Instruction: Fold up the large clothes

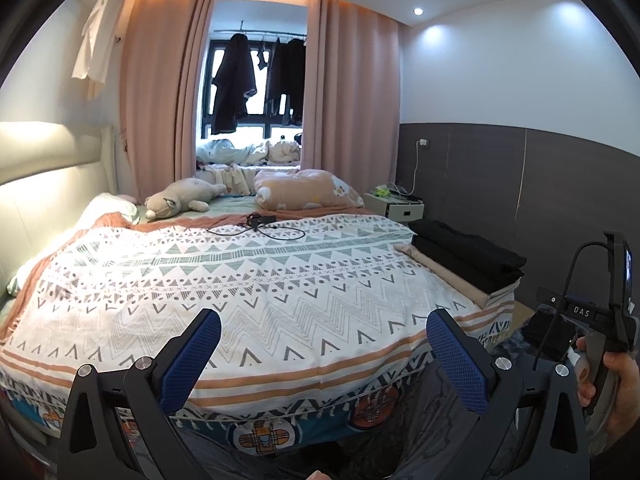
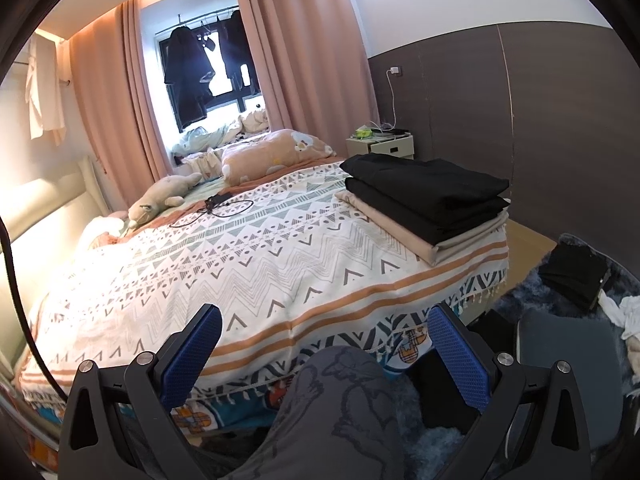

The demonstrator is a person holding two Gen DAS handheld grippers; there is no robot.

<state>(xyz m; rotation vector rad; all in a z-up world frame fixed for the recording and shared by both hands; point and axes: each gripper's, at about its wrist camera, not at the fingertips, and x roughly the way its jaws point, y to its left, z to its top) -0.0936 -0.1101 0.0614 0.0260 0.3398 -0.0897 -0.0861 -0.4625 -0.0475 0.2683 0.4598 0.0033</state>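
Standing at the foot of the bed (image 2: pixel 256 256): white spread with grey zigzag and triangle bands, orange stripes near the hem, tasselled edge. Left gripper (image 1: pixel 324 354) held above the foot edge, blue pads spread wide, nothing between them. Right gripper (image 2: pixel 325 354) likewise spread and empty, over the person's grey-trousered knee (image 2: pixel 340 396). Folded clothes (image 2: pixel 428 200) sit stacked at the bed's far right corner: two black pieces on a beige one. Black cable (image 1: pixel 260 228) lies loose mid-bed. Plush toy (image 1: pixel 184 198) and peach pillow (image 1: pixel 308 190) near the head end. Pink curtains (image 1: pixel 160 92) frame the window (image 1: pixel 256 80), dark garments hung across it. Small nightstand (image 2: pixel 380 144) beside the grey wall panel (image 2: pixel 560 120).
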